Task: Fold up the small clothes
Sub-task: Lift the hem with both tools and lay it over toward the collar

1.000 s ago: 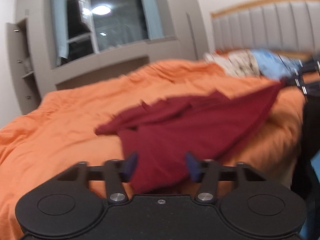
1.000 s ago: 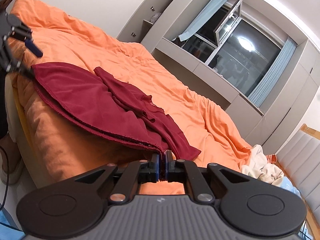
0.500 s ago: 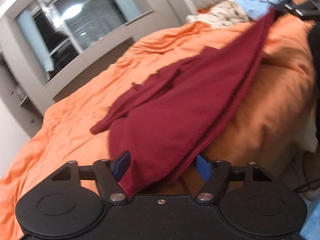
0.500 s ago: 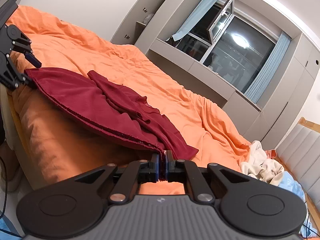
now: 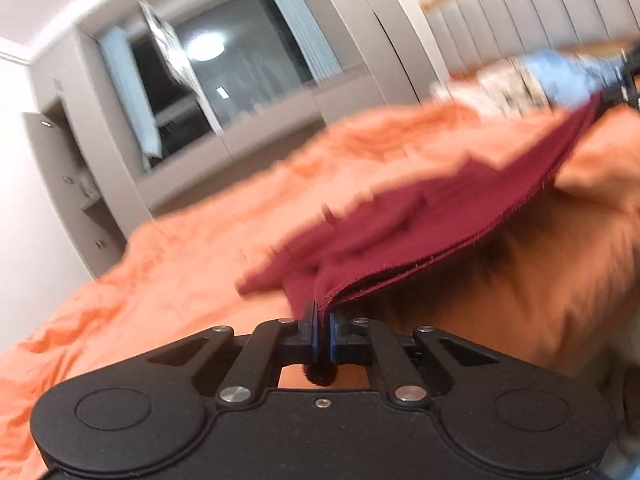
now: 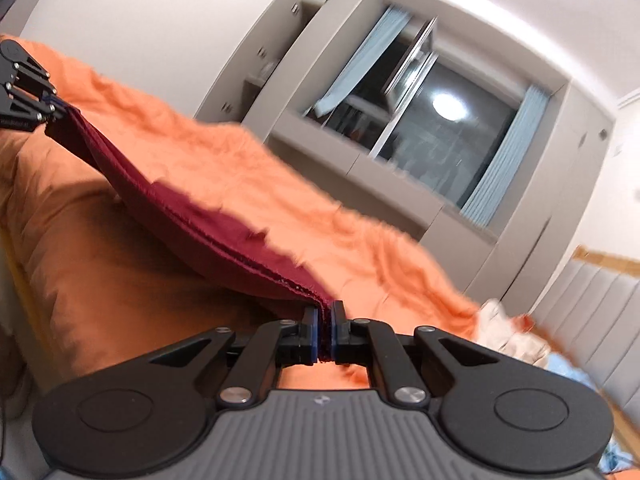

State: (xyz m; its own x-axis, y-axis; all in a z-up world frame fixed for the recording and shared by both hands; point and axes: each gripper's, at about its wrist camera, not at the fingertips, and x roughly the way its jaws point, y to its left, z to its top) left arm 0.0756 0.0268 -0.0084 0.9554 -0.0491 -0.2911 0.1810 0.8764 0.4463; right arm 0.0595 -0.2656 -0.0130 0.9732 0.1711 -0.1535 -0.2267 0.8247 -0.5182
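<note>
The dark red garment (image 5: pixel 404 232) hangs stretched just above the near edge of the orange bed cover (image 5: pixel 168 280), pulled taut between two corners, its doubled hem running in a straight line from one gripper to the other. The left gripper (image 5: pixel 321 322) is clamped on the garment's near corner, cloth pinched between its blue pads, and a little tuft of fabric pokes out behind them. The right gripper (image 6: pixel 325 330) is pressed together on the opposite corner in the same way. Seen from the right wrist, the left gripper (image 6: pixel 52 114) sits at the far left end of the garment (image 6: pixel 208 224), over the edge of the bed cover (image 6: pixel 280 200). Beyond the bed cover stands a grey shelf unit (image 5: pixel 76 184) (an open cupboard niche beside the window) with a few small items inside, too blurred to name. A second ago the left gripper's fingers stood wide apart on either side of the cloth, which lay slack on the bed cover; now they have snapped together and the hem is lifted clear. The right gripper's clamp is unchanged.
</note>
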